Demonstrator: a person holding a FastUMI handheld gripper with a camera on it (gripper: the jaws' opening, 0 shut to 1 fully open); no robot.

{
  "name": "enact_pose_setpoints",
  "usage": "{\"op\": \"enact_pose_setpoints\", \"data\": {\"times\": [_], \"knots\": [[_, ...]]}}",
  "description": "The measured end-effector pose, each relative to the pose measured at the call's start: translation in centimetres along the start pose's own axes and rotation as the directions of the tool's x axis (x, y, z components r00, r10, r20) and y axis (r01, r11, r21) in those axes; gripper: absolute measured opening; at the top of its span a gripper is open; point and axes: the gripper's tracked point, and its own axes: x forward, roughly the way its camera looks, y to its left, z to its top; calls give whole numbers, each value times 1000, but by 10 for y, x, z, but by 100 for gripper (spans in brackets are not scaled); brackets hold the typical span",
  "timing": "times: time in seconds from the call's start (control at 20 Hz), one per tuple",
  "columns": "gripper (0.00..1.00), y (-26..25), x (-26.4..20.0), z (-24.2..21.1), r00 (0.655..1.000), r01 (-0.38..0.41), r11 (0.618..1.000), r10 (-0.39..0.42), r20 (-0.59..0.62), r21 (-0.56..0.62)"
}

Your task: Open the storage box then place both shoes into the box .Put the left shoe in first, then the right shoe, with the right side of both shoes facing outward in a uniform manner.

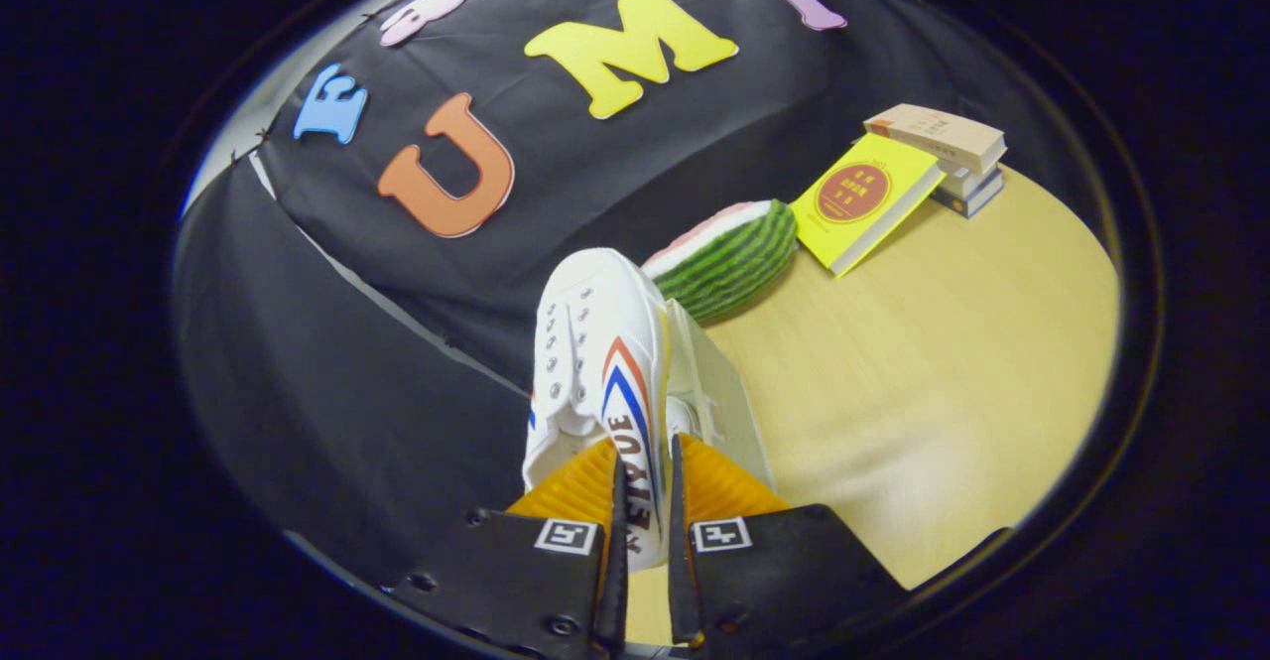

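Shoe (595, 362) hangs lifted above the table (943, 392), its side wall pinched between the gripper (645, 501) fingers, toe pointing away toward the watermelon slice (729, 258); such a thin grip could let it swing or slip, landing facing the wrong way

Light wood table (923, 382). On it: watermelon slice (729, 258), yellow book (868, 201) leaning on a book stack (948, 154).
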Motion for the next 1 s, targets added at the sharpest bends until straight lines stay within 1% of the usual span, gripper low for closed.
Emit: {"op": "enact_pose_setpoints", "data": {"times": [0.25, 0.4, 0.45, 0.5, 0.55, 0.6, 0.65, 0.7, 0.8, 0.9, 1.0], "knots": [[22, -11, 27, -16, 998, 55, 998, -55, -6, 24], [22, -16, 39, -22, 998, 62, 998, -61, -11, 18], [22, -18, 41, -25, 998, 60, 998, -59, -15, 22], [22, -15, 41, -26, 999, 33, 999, -32, -19, 25], [25, -7, 40, -22, 1000, -1, 1000, 1, 5, 29], [45, -6, 37, -17, 999, -4, 1000, 3, 40, 7], [54, -10, 26, -4, 996, 15, 1000, -13, 91, -17], [67, -13, 17, 5, 992, 33, 999, -28, 125, -40], [92, -7, 3, 11, 989, 18, 997, -8, 148, -71], [98, -8, -10, 19, 987, 20, 995, -5, 160, -97], [100, -7, -27, 30, 978, 32, 991, -4, 206, -130]]}}
